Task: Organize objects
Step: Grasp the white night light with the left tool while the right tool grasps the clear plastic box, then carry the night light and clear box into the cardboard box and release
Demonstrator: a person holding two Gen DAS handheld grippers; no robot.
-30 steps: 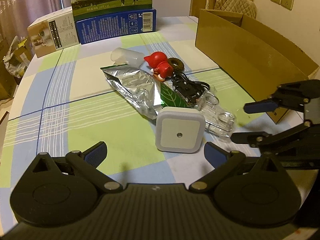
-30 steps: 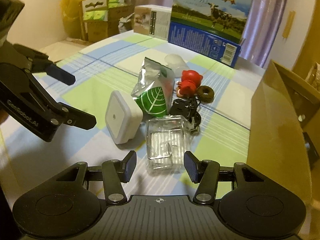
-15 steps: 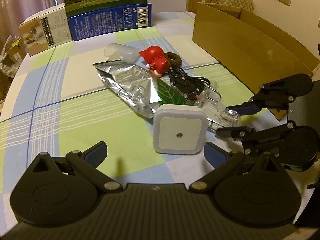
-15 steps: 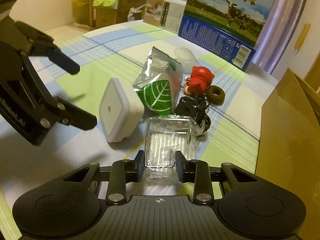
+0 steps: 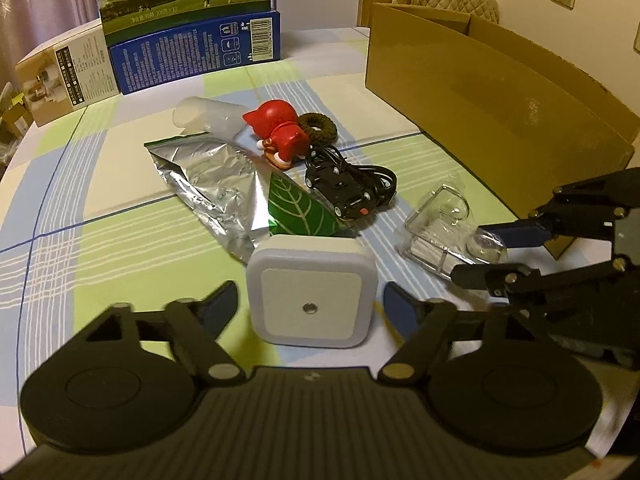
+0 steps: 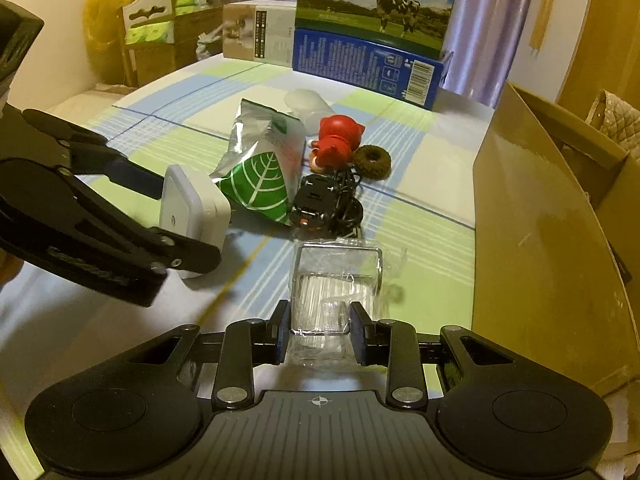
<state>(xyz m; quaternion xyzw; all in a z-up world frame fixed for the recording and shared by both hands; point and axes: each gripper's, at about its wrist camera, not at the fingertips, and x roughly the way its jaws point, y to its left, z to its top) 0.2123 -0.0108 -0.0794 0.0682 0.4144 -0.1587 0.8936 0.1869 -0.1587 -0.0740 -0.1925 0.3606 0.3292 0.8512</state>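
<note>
We grip both items
Right hand-held gripper (image 6: 320, 338) pinches the clear case (image 6: 336, 280); left hand-held gripper (image 5: 310, 304) spread around the night light (image 5: 310, 286), close squarely

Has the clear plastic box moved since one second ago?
Yes. The clear plastic box shifted right, away from the toy car, gripped by the right gripper.

Red figurine (image 5: 282, 136), silver pouch (image 5: 218, 184) with green leaf, seemingly brown ring (image 5: 318, 125)

Both tongs, left (image 5: 310, 304) and right (image 6: 320, 338), are matte black linkages with silver pivot screws (blue pads inside the fingertips (image 6: 282, 336)).
</note>
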